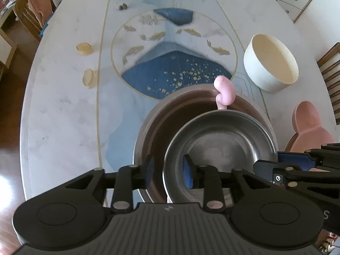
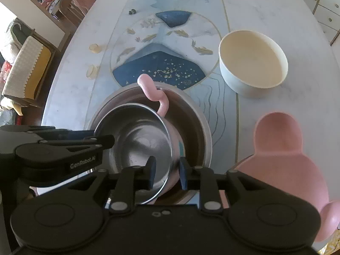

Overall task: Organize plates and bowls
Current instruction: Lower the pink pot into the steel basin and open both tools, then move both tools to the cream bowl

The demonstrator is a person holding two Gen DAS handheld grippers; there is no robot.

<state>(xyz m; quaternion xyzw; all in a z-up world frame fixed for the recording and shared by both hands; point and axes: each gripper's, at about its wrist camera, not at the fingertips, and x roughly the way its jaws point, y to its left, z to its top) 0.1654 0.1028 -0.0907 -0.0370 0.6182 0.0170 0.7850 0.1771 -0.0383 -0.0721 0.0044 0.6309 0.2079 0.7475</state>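
Steel bowl (image 2: 136, 142) nested in brown bowl (image 2: 197, 127); fingers (image 2: 152, 171) of both grippers apart astride rim; lift straight off, avoiding handle at twelve o'clock.

Steel bowl (image 2: 136, 140) nested in brown bowl (image 2: 191, 114)

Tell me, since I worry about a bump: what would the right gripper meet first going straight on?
Probably the steel bowl's rim, which stands between the right gripper's parted fingers; just beyond lies the brown bowl. Depth is unclear.
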